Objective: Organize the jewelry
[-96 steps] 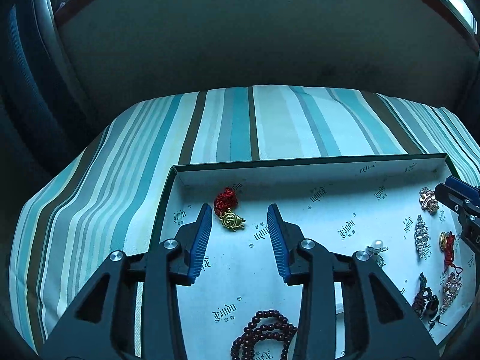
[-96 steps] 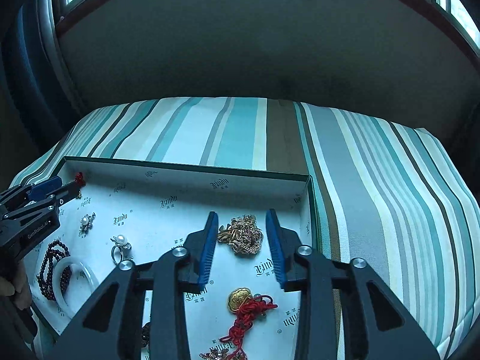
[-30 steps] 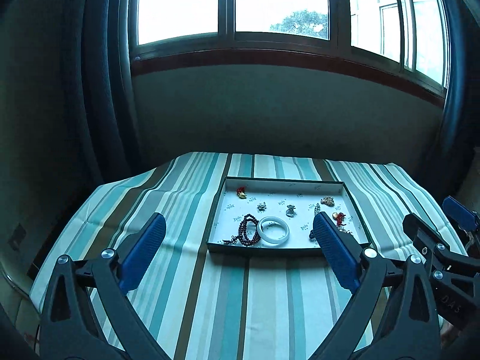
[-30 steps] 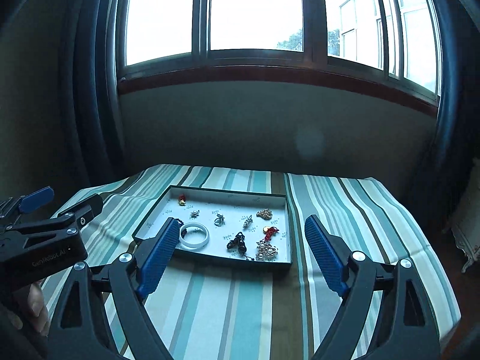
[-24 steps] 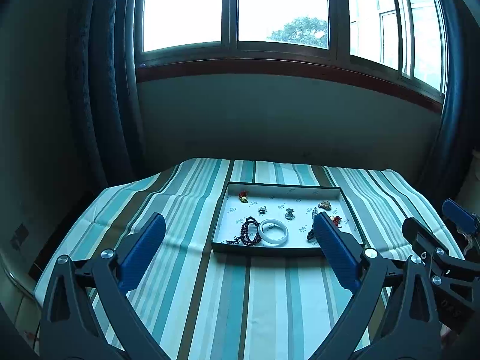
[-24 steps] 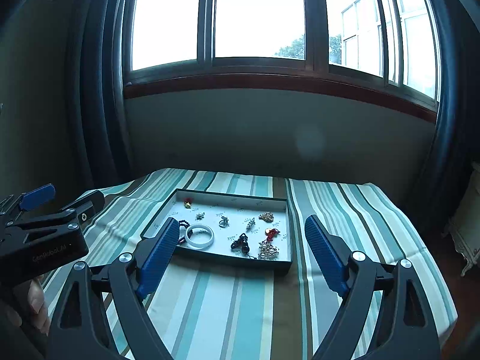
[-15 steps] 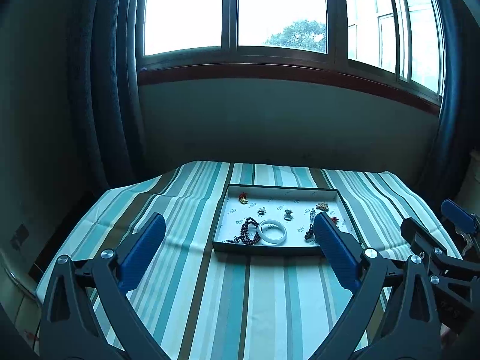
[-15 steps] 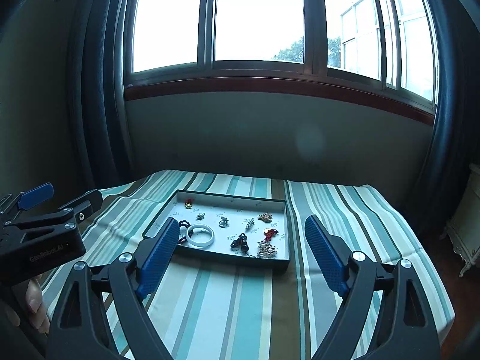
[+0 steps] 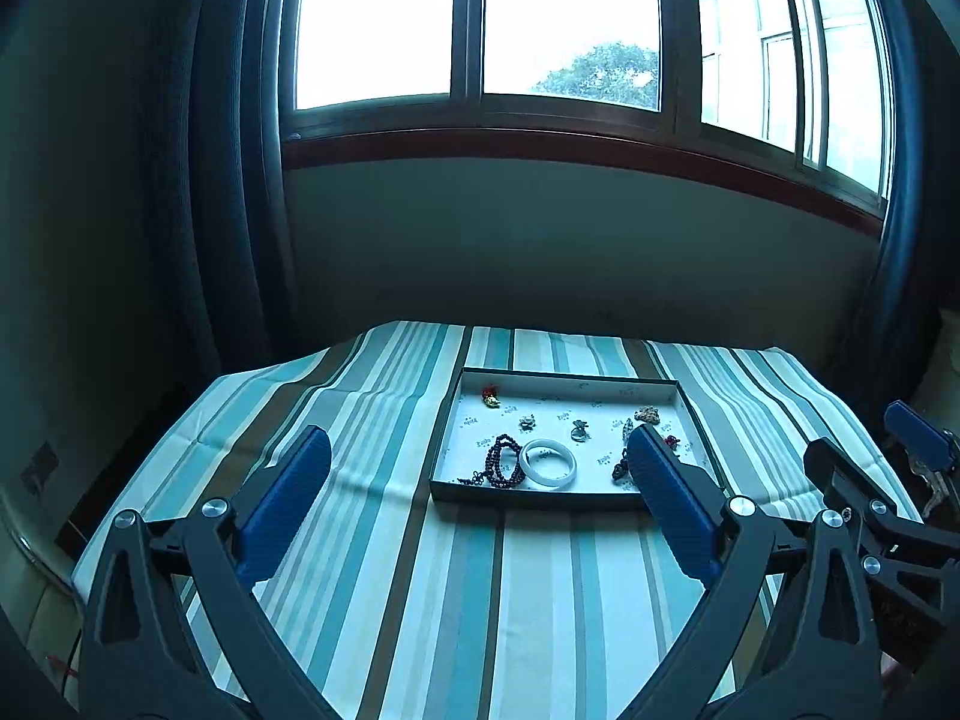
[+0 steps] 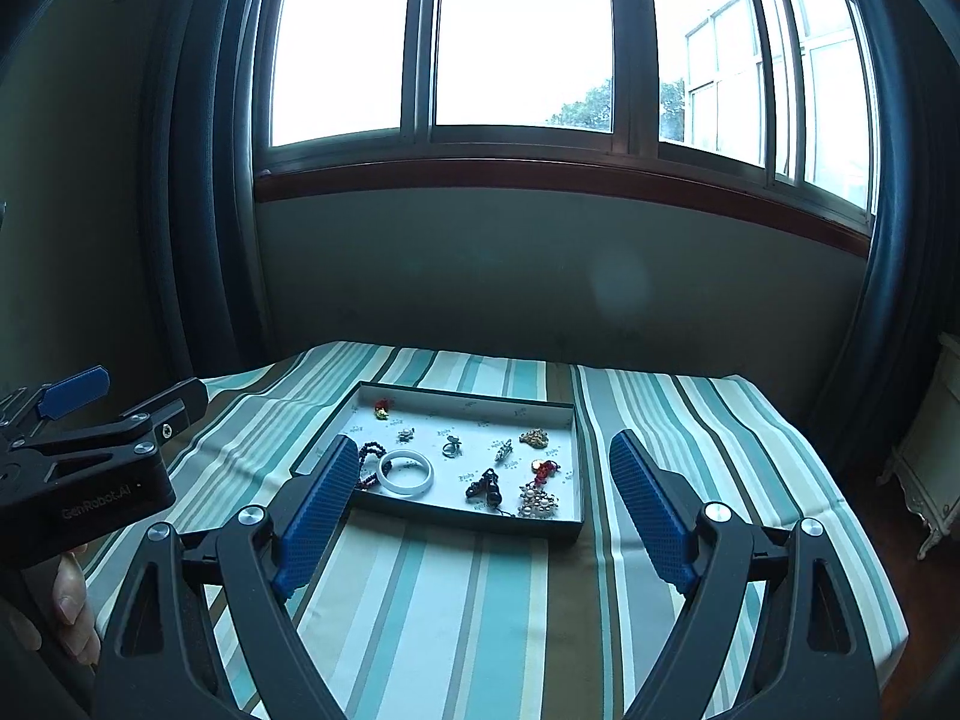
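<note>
Jewelry pieces lie spread inside a shallow dark-rimmed tray (image 9: pixel 543 498) with a white printed lining, on a table under a teal, cream and brown striped cloth (image 9: pixel 420 588). Nearest, the left gripper (image 9: pixel 474 507) and right gripper (image 10: pixel 480 507) hover well short of the tray, jaws wide apart and empty. Inside sit a white bangle (image 10: pixel 406 472), dark beaded bracelet (image 9: pixel 503 468) beside it, then small brooches. Beyond, a wide window (image 10: pixel 522 42).

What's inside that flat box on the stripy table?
The box holds a white bangle, dark beads, a red-and-gold charm and small brooches. The right gripper finger hides its near-left corner.
</note>
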The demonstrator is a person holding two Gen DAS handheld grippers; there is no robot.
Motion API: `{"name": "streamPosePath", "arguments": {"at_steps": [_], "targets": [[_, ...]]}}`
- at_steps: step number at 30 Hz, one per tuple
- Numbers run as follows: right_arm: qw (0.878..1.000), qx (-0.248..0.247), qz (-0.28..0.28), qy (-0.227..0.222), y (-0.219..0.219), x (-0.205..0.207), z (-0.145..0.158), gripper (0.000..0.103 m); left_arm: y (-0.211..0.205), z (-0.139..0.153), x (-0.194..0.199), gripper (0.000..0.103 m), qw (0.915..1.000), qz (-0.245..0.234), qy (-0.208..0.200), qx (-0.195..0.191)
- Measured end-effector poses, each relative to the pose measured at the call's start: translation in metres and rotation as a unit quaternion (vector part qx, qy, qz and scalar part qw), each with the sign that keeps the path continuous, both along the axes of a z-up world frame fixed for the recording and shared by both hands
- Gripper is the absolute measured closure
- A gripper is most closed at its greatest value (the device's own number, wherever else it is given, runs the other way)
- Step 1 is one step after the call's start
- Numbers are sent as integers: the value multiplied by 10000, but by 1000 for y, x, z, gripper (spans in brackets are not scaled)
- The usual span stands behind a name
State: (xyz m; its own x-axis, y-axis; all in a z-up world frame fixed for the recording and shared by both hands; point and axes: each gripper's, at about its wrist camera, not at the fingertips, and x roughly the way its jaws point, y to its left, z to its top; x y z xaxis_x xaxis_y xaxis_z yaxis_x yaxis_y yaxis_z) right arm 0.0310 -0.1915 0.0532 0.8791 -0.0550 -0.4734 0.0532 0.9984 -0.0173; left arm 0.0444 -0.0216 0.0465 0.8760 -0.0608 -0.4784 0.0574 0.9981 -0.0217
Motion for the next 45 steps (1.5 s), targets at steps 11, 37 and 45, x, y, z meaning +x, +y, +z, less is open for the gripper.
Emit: {"name": "streamPosePath", "arguments": {"at_steps": [11, 37, 45], "targets": [[10000, 2, -4, 0, 1, 0, 0, 18, 3, -1, 0, 4, 10000, 19, -8, -12], [10000, -32, 9, -35, 3, -2, 2, 18, 6, -2, -2, 4, 10000, 7, -39, 41], [10000, -31, 12, -34, 4, -2, 2, 18, 7, -2, -3, 4, 9999, 8, -77, 100]]}}
